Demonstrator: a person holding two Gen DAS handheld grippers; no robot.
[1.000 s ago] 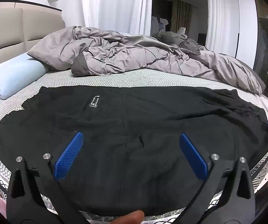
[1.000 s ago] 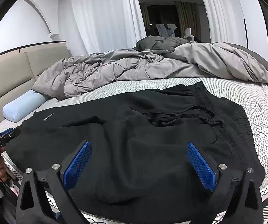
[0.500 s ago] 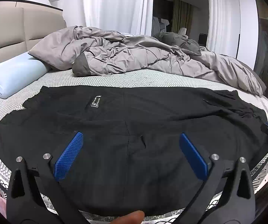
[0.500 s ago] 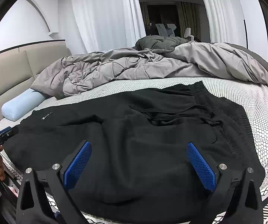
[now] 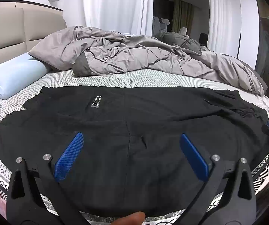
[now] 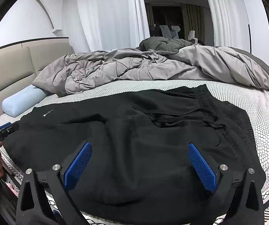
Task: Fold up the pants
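Both my tongs, left tongs [image 5: 130, 150] and right tongs [image 6: 140, 161], gape wide over black pants [image 5: 134, 131] spread along the bed's [image 5: 115, 78] near edge; pinching both layers cleanly should keep the fold square.

The black pants [image 5: 134, 131] lie spread flat across the near side of the bed [image 5: 115, 78], in front of me, lengthwise from left to right. A small label [image 5: 96, 101] shows on the leg part at my left. The elastic waistband [image 6: 233, 116] with its loose drawstring [image 6: 181, 115] lies at my right, slightly rumpled.
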